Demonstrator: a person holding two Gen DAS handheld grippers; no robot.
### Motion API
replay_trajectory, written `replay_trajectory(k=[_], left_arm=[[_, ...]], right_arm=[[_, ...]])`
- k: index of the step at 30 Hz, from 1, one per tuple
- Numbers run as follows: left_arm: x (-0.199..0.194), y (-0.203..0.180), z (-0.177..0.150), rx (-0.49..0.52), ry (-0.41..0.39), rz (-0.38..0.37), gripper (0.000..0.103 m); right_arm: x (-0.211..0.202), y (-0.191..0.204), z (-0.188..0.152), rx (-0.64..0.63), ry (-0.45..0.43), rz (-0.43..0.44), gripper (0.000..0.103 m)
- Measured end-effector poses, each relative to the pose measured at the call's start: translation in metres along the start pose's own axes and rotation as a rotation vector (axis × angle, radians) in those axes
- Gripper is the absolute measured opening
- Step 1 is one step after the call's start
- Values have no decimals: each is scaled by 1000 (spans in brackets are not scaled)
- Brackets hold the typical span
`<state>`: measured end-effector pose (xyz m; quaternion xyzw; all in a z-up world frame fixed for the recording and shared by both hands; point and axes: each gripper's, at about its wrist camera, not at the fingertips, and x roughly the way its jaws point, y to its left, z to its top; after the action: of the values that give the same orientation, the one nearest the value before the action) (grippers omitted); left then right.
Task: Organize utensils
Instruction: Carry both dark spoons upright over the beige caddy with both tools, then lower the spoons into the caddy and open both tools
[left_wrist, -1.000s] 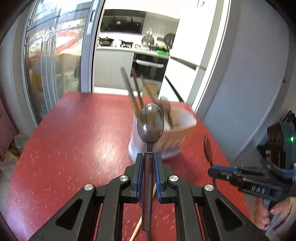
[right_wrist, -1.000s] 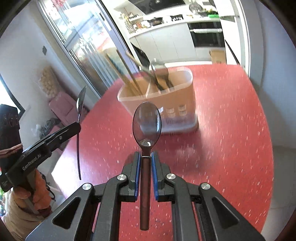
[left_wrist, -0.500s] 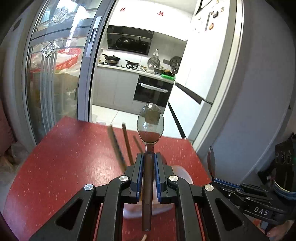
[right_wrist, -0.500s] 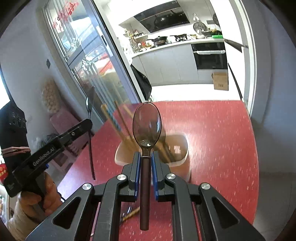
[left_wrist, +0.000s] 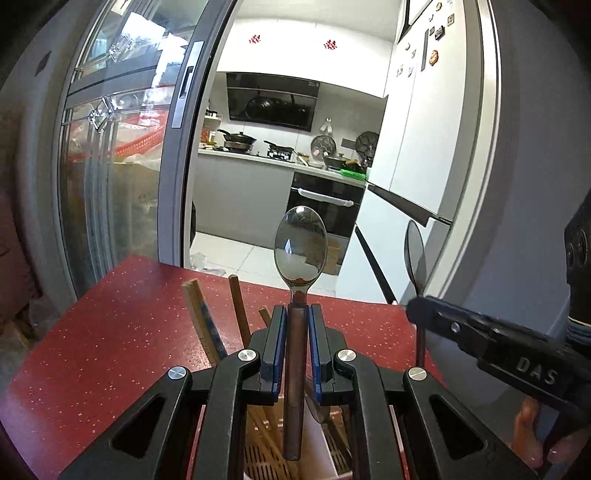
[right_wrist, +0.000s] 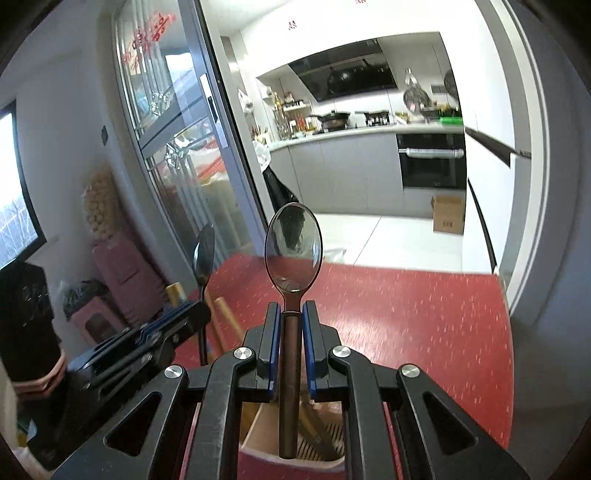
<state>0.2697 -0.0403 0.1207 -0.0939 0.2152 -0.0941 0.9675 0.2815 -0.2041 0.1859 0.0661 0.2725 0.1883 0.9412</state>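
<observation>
Each gripper pinches one spoon by its brown handle, bowl upward: the left gripper (left_wrist: 295, 325) holds the left spoon (left_wrist: 300, 251), the right gripper (right_wrist: 291, 321) the right spoon (right_wrist: 293, 245). Both hang above the utensil holder (right_wrist: 291, 461) on the red table (right_wrist: 424, 317). Chopsticks (left_wrist: 201, 314) already stand inside; both spoons remain to be inserted.

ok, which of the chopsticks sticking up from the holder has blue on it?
The leftmost chopstick in the left wrist view; it has a blue stripe, the others are plain brown.
</observation>
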Motion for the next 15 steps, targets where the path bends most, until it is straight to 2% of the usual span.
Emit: replay_trajectory(k=[9,15], left_arm=[[17,-4,-23,29,-39,32,41],[23,-10,-41,70,-6,65,41]], right_arm=[[36,-5,-22,-82,-23,-44,12],[45,-10,-44,-105,-4,-46,12]])
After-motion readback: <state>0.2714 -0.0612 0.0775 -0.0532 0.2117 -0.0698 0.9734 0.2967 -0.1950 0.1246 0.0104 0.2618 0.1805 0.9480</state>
